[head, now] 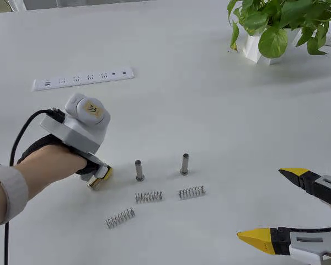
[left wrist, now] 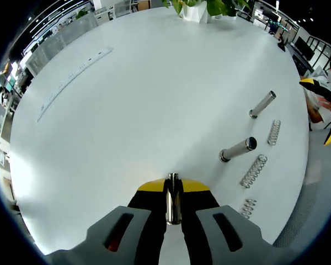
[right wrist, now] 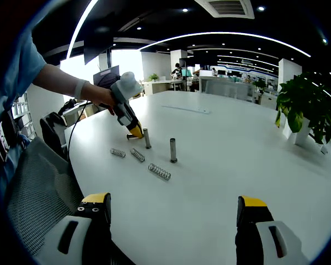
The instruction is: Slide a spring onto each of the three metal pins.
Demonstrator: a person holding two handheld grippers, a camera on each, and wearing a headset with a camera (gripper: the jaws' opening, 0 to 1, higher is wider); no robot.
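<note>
1. The left gripper [head: 99,178], its jaws pinching a short silver metal pin [left wrist: 172,199], hangs low over the white table [head: 209,110]. Released tilted, that pin could topple.
2. It might knock the nearest upright steel pin [head: 139,170].
3. The right gripper [head: 270,203], its jaws spread and empty, could scatter the three coiled wire springs [head: 149,196] lying loose.

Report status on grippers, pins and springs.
Left gripper shut on a pin. Right gripper open, empty. Two pins upright, three springs lying loose, none threaded. Nothing in the way.
</note>
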